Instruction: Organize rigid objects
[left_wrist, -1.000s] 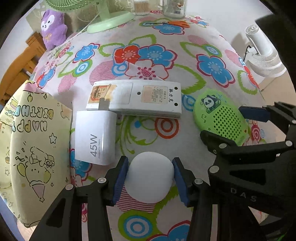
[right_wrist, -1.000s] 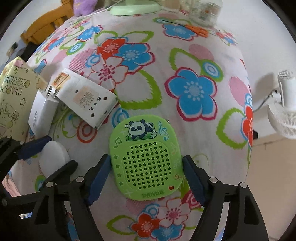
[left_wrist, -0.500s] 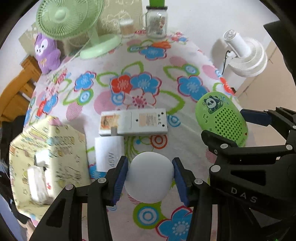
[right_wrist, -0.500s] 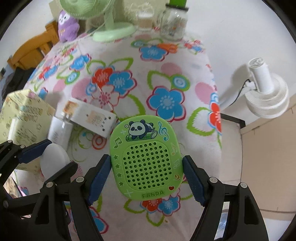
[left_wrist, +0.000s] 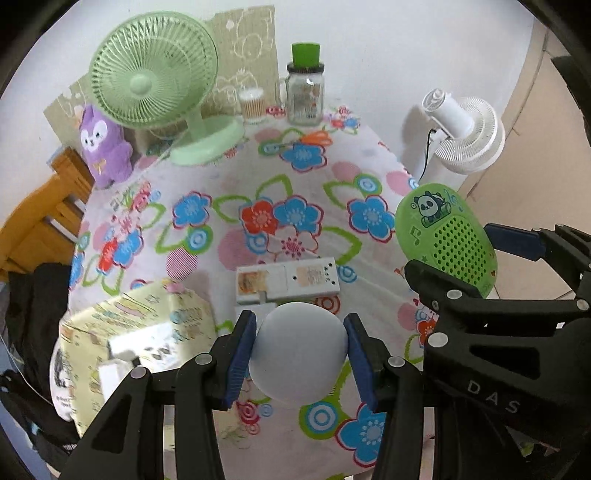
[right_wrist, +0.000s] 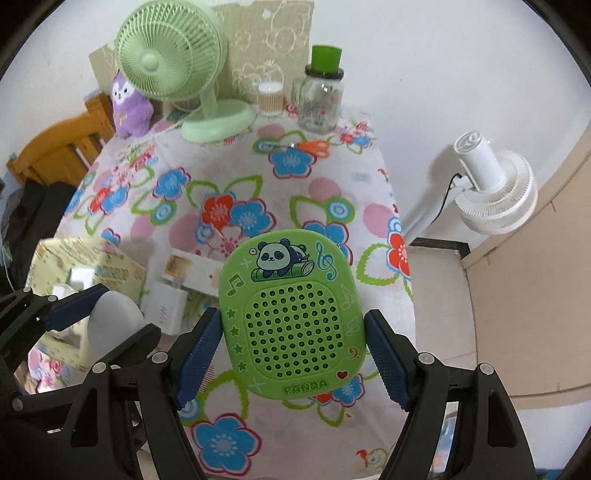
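Your left tongs (left_wrist: 298, 356) clamp the smooth white egg-shaped piece (left_wrist: 298, 352) across its widest part, slippery so stay centred, while your right tongs (right_wrist: 293, 350) pinch the light, stiff green panda speaker (right_wrist: 291, 314) by its side edges, both held above the surface's (left_wrist: 236, 184) near edge.

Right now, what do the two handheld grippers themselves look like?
Both match. The left gripper and right gripper have matte black angular plastic frames with open cut-outs and round silver screw heads. Each finger carries a dark blue textured pad. The right gripper's body bears white letters "DAS" in the left wrist view. No cables, hands or sleeves show.
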